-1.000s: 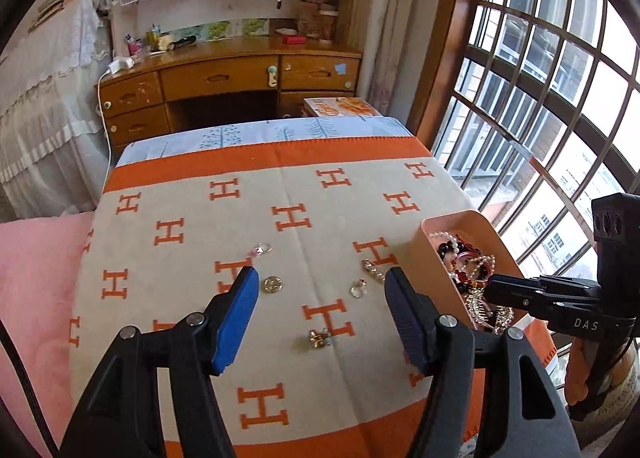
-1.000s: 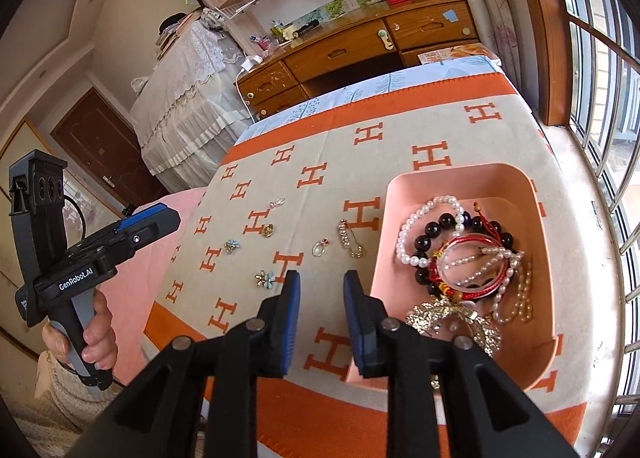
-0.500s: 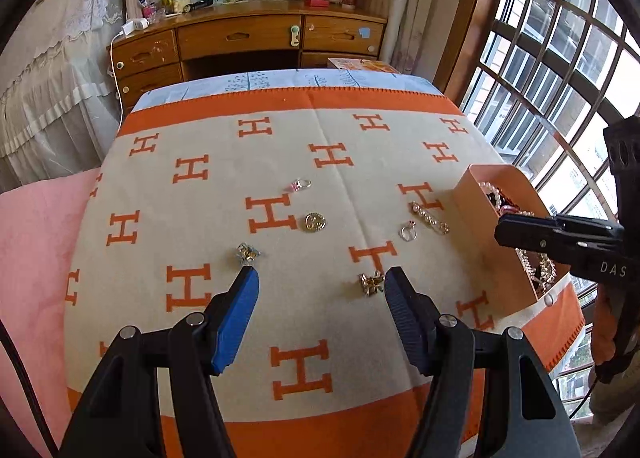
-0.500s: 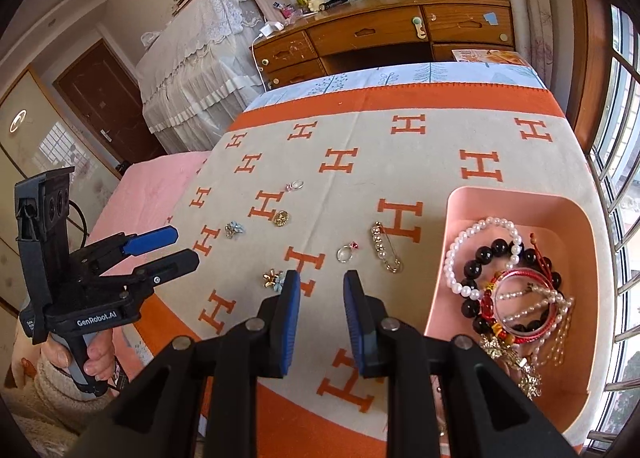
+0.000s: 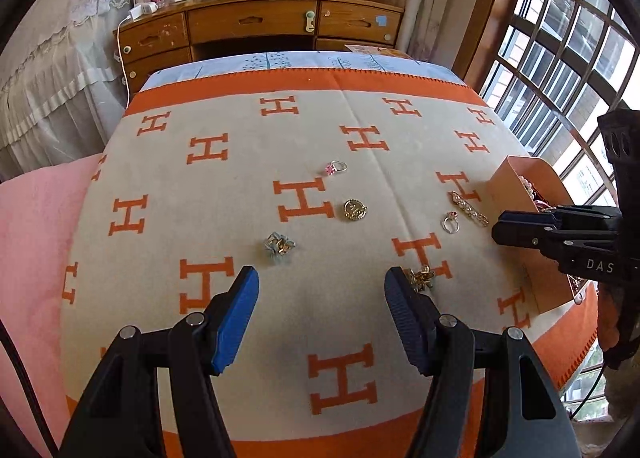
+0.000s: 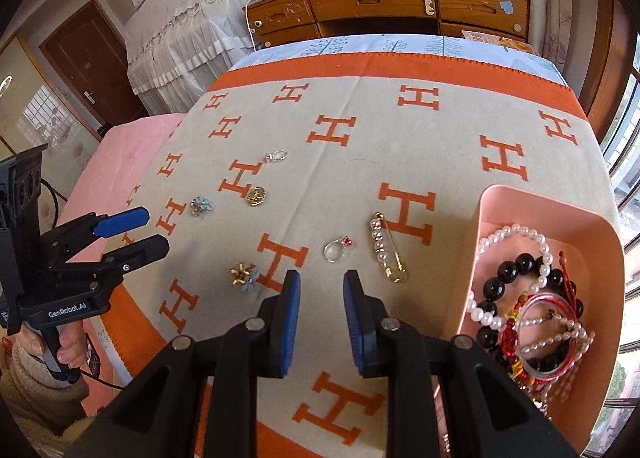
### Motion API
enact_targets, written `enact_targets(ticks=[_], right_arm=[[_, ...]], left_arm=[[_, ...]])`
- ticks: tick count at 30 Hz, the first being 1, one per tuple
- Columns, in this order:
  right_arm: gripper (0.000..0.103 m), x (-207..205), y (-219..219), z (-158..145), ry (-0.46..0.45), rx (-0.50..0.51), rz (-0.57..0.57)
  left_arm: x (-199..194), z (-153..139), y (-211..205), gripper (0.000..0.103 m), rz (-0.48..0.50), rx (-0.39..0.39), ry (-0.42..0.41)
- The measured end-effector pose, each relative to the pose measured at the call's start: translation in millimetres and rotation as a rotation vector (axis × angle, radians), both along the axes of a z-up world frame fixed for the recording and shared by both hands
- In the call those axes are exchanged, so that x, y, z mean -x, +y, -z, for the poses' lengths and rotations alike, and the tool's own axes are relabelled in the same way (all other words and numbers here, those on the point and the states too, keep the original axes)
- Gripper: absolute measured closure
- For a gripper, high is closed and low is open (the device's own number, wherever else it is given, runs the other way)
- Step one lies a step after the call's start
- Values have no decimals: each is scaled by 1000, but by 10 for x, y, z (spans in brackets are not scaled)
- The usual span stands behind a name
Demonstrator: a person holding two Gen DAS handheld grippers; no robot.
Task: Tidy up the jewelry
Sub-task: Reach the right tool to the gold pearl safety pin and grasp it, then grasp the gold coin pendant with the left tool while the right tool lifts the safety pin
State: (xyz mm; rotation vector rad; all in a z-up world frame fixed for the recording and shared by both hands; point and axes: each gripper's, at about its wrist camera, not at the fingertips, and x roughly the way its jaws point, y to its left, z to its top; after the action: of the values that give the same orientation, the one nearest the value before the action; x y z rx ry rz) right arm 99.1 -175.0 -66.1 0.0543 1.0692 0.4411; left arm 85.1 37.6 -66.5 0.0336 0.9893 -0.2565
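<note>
left fingers: my left gripper (image 5: 322, 290) spread wide, holding nothing, low over blanket (image 5: 240, 185)
right fingers: my right gripper (image 6: 321, 292) narrow gap, holding nothing
loose jewelry: 6 pieces on blanket; gold flower brooch (image 5: 421, 278) just beside my left gripper's right finger; blue brooch (image 5: 279, 245) ahead
tray (image 6: 532, 201): right edge, holds bracelets
step tip: shift left gripper right to straddle the flower brooch, drop, pinch low
vs earlier: left view closer, pieces larger; right gripper unchanged

Loose jewelry (image 6: 384, 246) beside pink tray (image 6: 560, 213)
</note>
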Motion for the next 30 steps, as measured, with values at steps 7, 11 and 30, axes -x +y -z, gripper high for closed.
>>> enact_targets(ticks=[7,11,30], right_arm=[[81,-337,96,101,-4,170,-10],[81,-488,175,207,38,249,-45],[90,-577,238,288,137,346,-160]], left_arm=[[-393,81,-251,39,68,-36,1],[-597,187,-318,39,73,-46,41],[-753,334,-446,40,133,-83,81]])
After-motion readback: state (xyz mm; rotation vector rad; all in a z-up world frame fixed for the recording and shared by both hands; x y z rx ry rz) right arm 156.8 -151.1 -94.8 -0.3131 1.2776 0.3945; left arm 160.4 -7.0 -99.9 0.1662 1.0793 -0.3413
